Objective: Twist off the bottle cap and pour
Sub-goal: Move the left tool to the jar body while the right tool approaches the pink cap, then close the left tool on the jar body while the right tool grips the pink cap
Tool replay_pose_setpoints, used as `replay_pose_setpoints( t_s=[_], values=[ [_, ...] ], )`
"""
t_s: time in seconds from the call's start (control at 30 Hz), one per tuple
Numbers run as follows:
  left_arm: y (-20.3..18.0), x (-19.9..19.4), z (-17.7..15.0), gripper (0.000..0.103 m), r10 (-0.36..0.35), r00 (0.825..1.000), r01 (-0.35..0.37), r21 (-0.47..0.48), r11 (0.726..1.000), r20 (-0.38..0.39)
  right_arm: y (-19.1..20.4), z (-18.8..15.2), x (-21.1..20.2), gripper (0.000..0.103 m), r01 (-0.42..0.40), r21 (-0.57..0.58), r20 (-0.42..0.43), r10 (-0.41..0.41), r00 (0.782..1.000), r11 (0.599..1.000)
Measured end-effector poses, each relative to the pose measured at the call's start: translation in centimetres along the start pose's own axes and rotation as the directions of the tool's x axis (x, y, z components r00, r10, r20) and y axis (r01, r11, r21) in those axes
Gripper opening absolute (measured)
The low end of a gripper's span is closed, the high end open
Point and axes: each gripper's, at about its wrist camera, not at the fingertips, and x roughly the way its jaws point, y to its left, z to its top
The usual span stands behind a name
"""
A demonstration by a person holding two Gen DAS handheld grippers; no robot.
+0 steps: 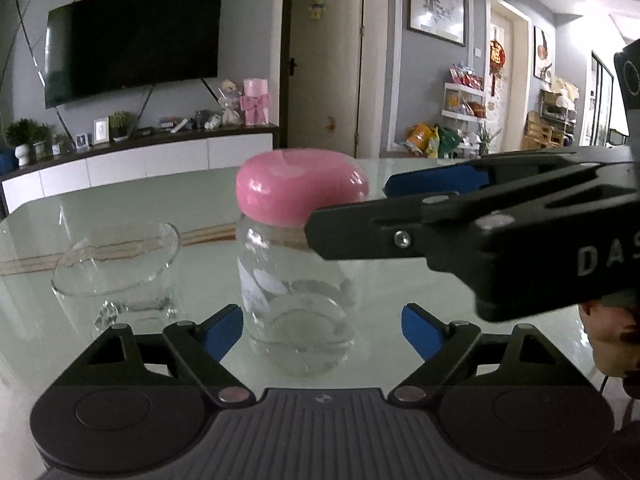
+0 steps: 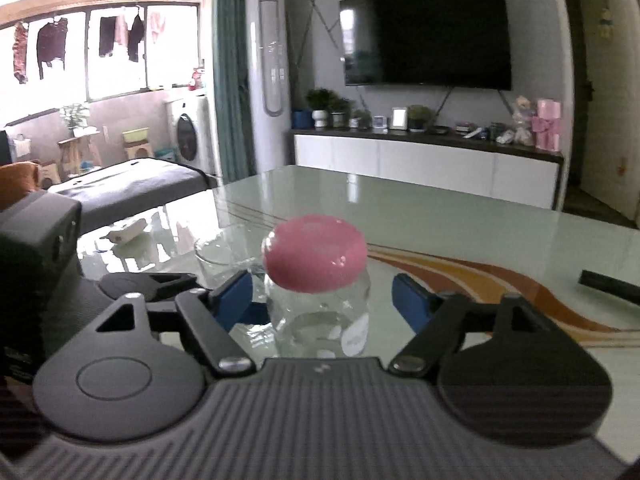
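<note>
In the left wrist view a clear glass bottle (image 1: pixel 296 300) stands upright on the glossy pale table (image 1: pixel 400 280), its rounded pink cap (image 1: pixel 300 186) screwed on top. The left gripper (image 1: pixel 322 330) is wide open, its two blue-padded fingers (image 1: pixel 222 332) set either side of the bottle's lower body with a gap on both sides, holding nothing. To the left of the bottle, near but apart from it, stands a clear glass cup (image 1: pixel 116 272). The right gripper (image 1: pixel 360 212) reaches in from the right at cap height, one black finger in front of the bottle's neck and a blue-padded one behind the cap's right side; it is spread open around the cap, and whether it touches cannot be told. A flat television (image 1: pixel 132 40) hangs on the far wall. In the right wrist view the same bottle (image 2: pixel 320 316) stands between the open fingers of the right gripper (image 2: pixel 322 300), the pink cap (image 2: pixel 314 253) slightly beyond and above the blue pads (image 2: pixel 236 298), with clear gaps both sides. The cup (image 2: pixel 224 258) sits behind and to the left of the bottle. Part of the left gripper (image 2: pixel 160 282) shows low on the left beside the bottle. The table (image 2: pixel 440 224) stretches away toward the television (image 2: pixel 426 36).
</note>
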Motion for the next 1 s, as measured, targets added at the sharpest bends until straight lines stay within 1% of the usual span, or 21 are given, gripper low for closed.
replay_pose_setpoints(
  t_s=[0.17, 0.3, 0.37, 0.47, 0.63, 0.83, 1.0],
  values=[
    [-0.2, -0.3, 0.7, 0.088, 0.013, 1.0, -0.013, -0.004, 1.0, -0.004, 0.4, 1.0, 0.8, 0.078, -0.015, -0.059, -0.022, 0.014, 1.0, 0.998],
    [-0.1, -0.1, 1.2, 0.082, 0.017, 1.0, -0.017, 0.001, 1.0, -0.009, 0.4, 1.4, 1.5, 0.073, -0.015, -0.082, -0.041, 0.011, 0.999, 0.997],
    [0.0, -0.1, 1.3, 0.081, 0.022, 1.0, -0.022, 0.003, 1.0, -0.012, 0.3, 1.5, 1.7, 0.069, -0.016, -0.08, -0.047, 0.013, 0.999, 0.997],
    [0.1, -0.1, 1.5, 0.077, 0.031, 0.999, -0.031, 0.006, 1.0, -0.016, 0.1, 1.4, 1.8, 0.066, -0.029, -0.063, -0.049, 0.026, 0.998, 0.998],
    [0.3, -0.1, 1.7, 0.074, 0.038, 0.999, -0.038, 0.008, 0.999, -0.018, 0.3, 1.3, 1.6, 0.065, -0.027, -0.067, -0.043, 0.024, 0.999, 0.997],
    [0.4, 0.1, 1.9, 0.074, 0.039, 0.999, -0.038, 0.007, 0.999, -0.02, 0.1, 1.2, 1.5, 0.065, -0.027, -0.062, -0.038, 0.025, 0.999, 0.998],
    [-0.8, 0.6, 1.0, 0.073, 0.046, 0.999, -0.046, -0.003, 0.999, -0.017, 0.0, 1.2, 1.6, 0.065, -0.025, -0.059, -0.035, 0.023, 0.999, 0.998]
  ],
)
